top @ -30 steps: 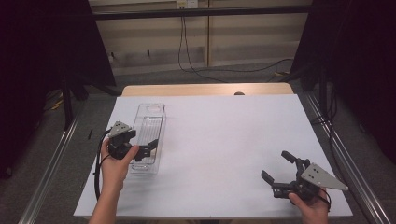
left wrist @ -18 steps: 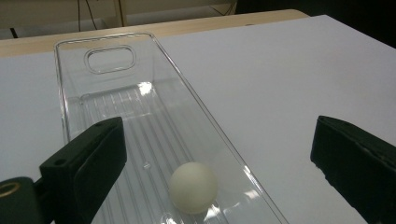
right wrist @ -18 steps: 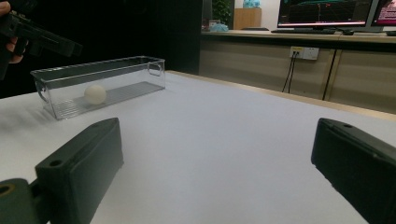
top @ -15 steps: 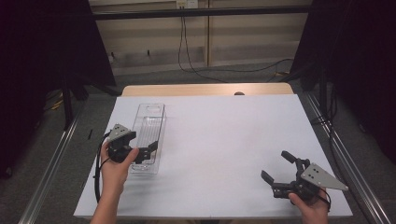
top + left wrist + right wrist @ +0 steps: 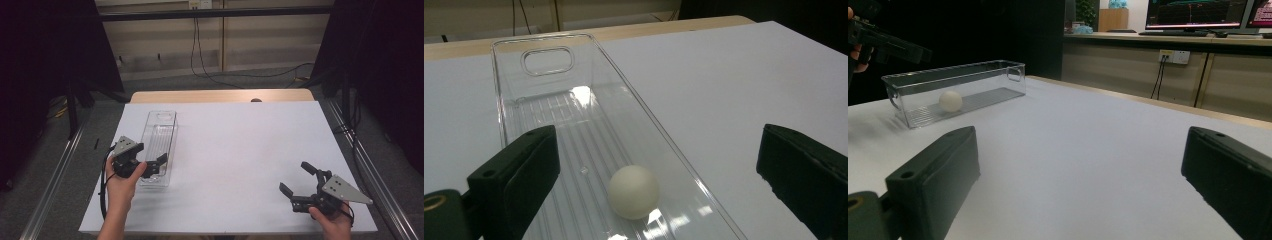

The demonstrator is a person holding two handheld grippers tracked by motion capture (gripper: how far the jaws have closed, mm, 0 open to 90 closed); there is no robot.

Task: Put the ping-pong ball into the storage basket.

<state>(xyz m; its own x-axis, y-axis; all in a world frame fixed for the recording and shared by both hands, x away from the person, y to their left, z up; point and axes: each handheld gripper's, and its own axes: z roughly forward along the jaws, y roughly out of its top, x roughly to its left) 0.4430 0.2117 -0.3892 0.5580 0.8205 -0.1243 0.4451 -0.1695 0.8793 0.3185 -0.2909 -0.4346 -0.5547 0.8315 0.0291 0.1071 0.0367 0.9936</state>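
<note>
You've got one clear plastic bin (image 5: pixel 159 148) on one white table (image 5: pixel 240 165), and inside that bin sits one white ball (image 5: pixel 633 191), plain in your left gripper view and again from the right gripper view. Two grippers on the table: your left gripper (image 5: pixel 150 166) at the bin's near end, and your right gripper (image 5: pixel 299 181) well apart at the other side, each with two black jaws spread wide. Two hands, one per gripper; two lit monitors (image 5: pixel 1198 12) on the far counter in the right gripper view.
</note>
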